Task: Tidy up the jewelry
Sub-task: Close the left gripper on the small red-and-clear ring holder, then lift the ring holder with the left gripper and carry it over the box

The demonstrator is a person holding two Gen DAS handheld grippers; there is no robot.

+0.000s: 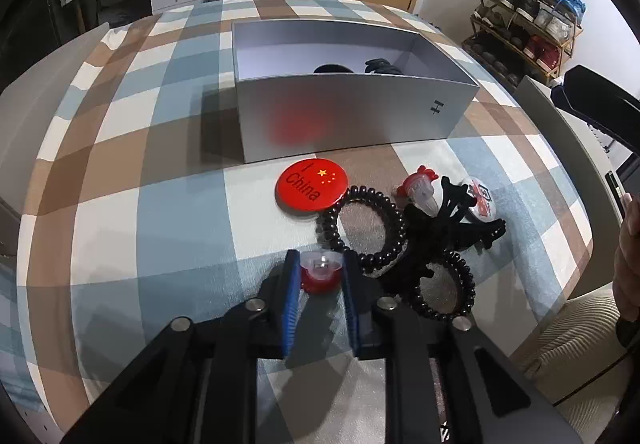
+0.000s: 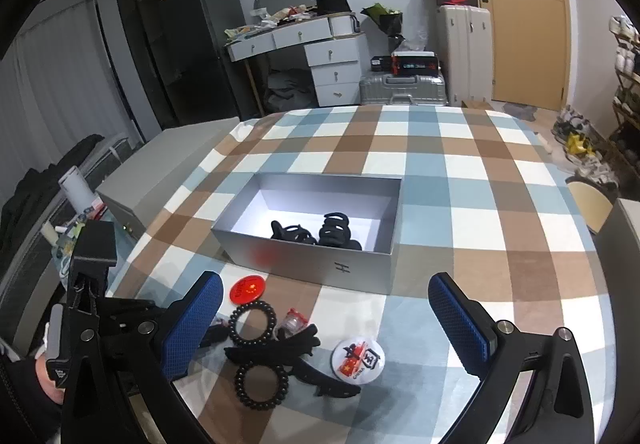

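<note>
Checked tablecloth (image 2: 460, 172) bare rightward, left fingers (image 1: 320, 272) pinching red-and-clear trinket (image 1: 321, 271), right fingers (image 2: 324, 320) spread

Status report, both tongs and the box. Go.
Left tongs shut on small red-and-clear ornament. Right tongs open, empty. Silver box holds black clips. Path to box clear.

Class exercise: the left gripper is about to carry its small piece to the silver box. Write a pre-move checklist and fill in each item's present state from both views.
1. left gripper shut on the small red-and-clear plastic charm: ok.
2. Charm free of the black spiral hair ties: cannot tell; one lies close beside it.
3. Open silver cardboard box has free floor space beside the black claw clips: ok.
4. right gripper open, holding nothing: ok.
5. Round red China badge lies before the box: ok, pass above.
</note>
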